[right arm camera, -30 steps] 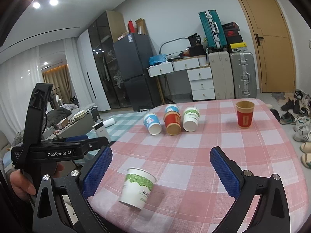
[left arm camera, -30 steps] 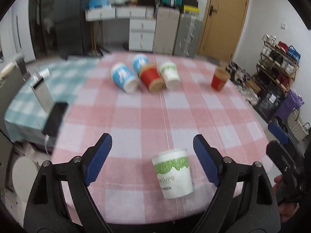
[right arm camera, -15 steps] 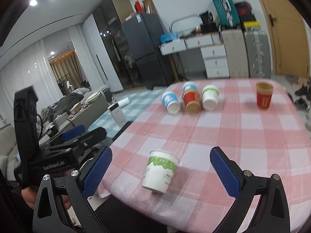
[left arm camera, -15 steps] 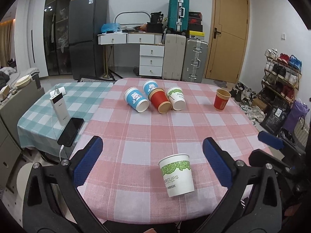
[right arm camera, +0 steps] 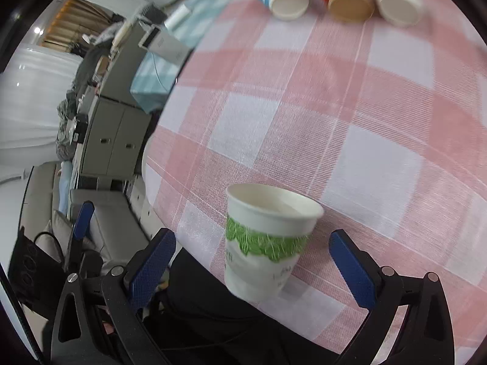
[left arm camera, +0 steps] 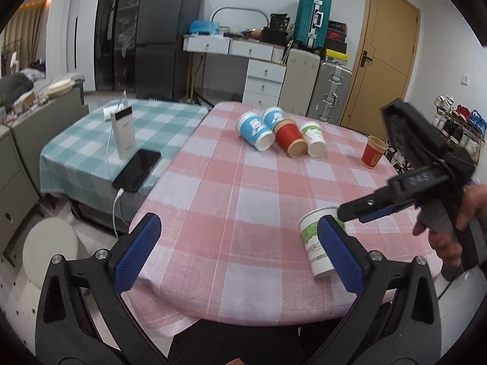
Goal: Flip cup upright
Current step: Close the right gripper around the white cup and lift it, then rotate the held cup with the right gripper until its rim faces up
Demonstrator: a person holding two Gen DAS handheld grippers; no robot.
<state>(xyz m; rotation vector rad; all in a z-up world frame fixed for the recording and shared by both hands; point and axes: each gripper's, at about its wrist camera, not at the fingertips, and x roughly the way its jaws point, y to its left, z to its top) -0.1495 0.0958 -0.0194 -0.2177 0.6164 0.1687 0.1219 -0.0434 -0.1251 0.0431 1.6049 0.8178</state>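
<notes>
white-and-green cup (right arm camera: 268, 240) standing upside down near the desk (right arm camera: 365, 121) edge, not yet flipped; right gripper (right arm camera: 252, 261) fingers apart around it, left gripper (left arm camera: 237, 252) fingers apart, idle.

The white paper cup (right arm camera: 268, 240) carries a green leaf-pattern band below its rim and small printed text lower on the wall. It stands on its narrower base with the open mouth facing up, appearing slightly tilted in the right wrist view. It sits on the pink-checked cloth near the front edge of the counter (left arm camera: 243, 200). In the left wrist view the same cup (left arm camera: 313, 243) is partly hidden.
</notes>
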